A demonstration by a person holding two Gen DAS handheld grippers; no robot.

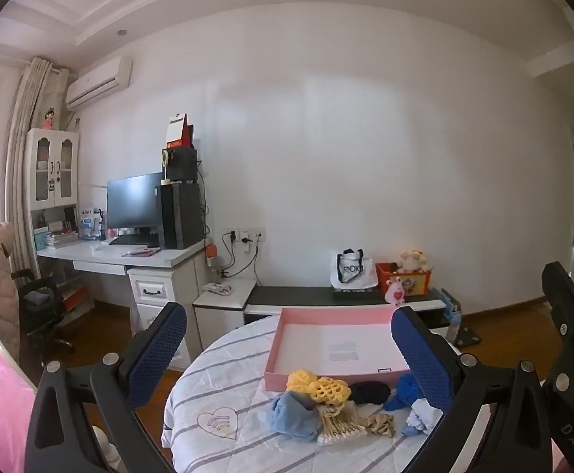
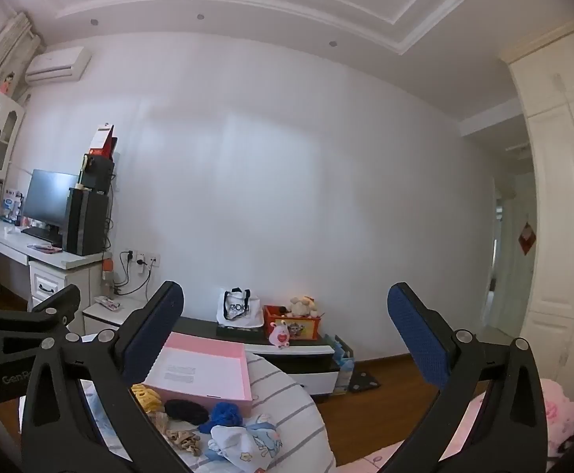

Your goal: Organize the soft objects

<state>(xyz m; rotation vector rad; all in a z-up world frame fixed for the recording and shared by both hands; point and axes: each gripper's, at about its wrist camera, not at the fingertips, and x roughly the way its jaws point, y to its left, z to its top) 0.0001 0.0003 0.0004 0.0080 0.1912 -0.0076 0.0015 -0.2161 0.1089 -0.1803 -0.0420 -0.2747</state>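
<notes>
My left tool (image 1: 288,345), black-framed with blue textured pads, sits closest to the lens, its fingers spread wide with nothing between them. My right tool (image 2: 285,325) is the same build and is just as wide open and bare; part of its black frame also shows at the right edge of the left wrist view.

Below both tools is the round counter (image 1: 223,358) under a white quilted cloth with grey stripes and a stitched heart. On it lies a shallow pink cardboard box lid (image 1: 338,349), open side up, white inside. The soft things are heaped just in front of the lid's near wall: a yellow crocheted piece (image 1: 318,388), a crumpled light blue cloth (image 1: 292,418) beside it, a cream tasselled bundle (image 1: 340,423) touching both, a small black knitted piece (image 1: 369,392) against the lid, and a royal blue knitted piece (image 1: 405,392) to its right. From the right wrist view, a white cloth printed with blue cartoon figures (image 2: 247,443) lies nearest me, just beside the royal blue piece.

Beyond the counter stands a low dark-topped bench (image 1: 310,295) against the white wall, carrying a white tote bag (image 1: 352,272) and a red toy box (image 1: 403,278).
</notes>
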